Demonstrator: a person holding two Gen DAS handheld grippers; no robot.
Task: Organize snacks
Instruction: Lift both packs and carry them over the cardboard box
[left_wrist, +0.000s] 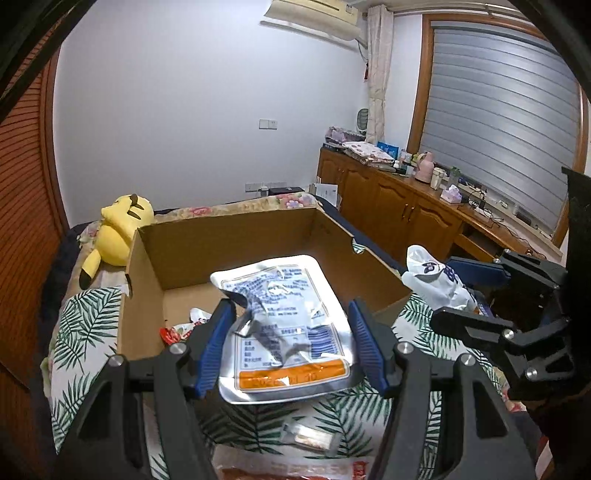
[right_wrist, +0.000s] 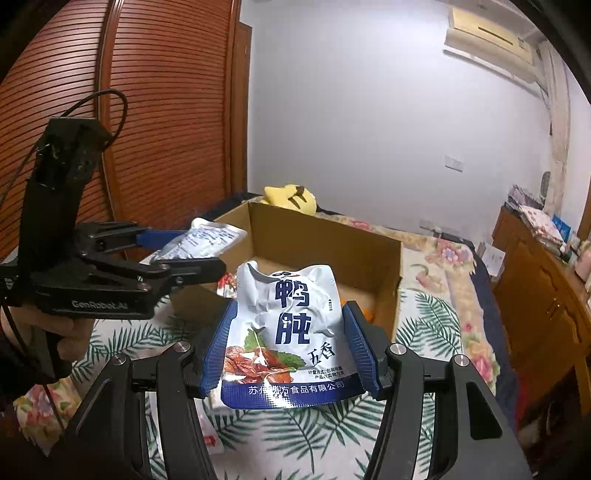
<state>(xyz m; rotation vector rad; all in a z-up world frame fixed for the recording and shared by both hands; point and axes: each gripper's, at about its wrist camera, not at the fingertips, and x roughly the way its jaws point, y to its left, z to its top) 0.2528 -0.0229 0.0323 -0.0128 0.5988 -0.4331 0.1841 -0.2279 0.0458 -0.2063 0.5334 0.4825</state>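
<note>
Left tool (left_wrist: 288, 332) clenched on a silver foil snack pouch with blue print and an orange strip (left_wrist: 284, 325), blue ribbed pads pressing both side edges, pouch crumpled, printed back facing the camera, held in the air above the near edge of an open brown cardboard box (left_wrist: 236, 251). Right tool (right_wrist: 290, 341) clenched on a white and blue snack pouch with big blue Chinese characters and a meat picture (right_wrist: 286, 332), pads on both sides, front facing the camera, also in the air, near side of the same box (right_wrist: 325, 240). In the left wrist view the right tool shows at the right edge with its white pouch (left_wrist: 436, 280) sticking out; in the right wrist view the left tool shows at the left with the silver pouch (right_wrist: 201, 242) in its pads and a person's hand (right_wrist: 70, 332) on the handle. Inside the box, a red and white snack wrapper (left_wrist: 177, 330) in the near left corner. Box sits on a bed with a white palm-leaf print cover (left_wrist: 85, 332). On the cover below the left tool, a small clear-wrapped snack (left_wrist: 310, 437) and a red-printed pack (left_wrist: 291, 469) at the bottom edge. Yellow plush toy (left_wrist: 118, 229) lies on the bed beyond the box. Wooden cabinet surface (left_wrist: 417, 206) along the right wall, cluttered with small items
</note>
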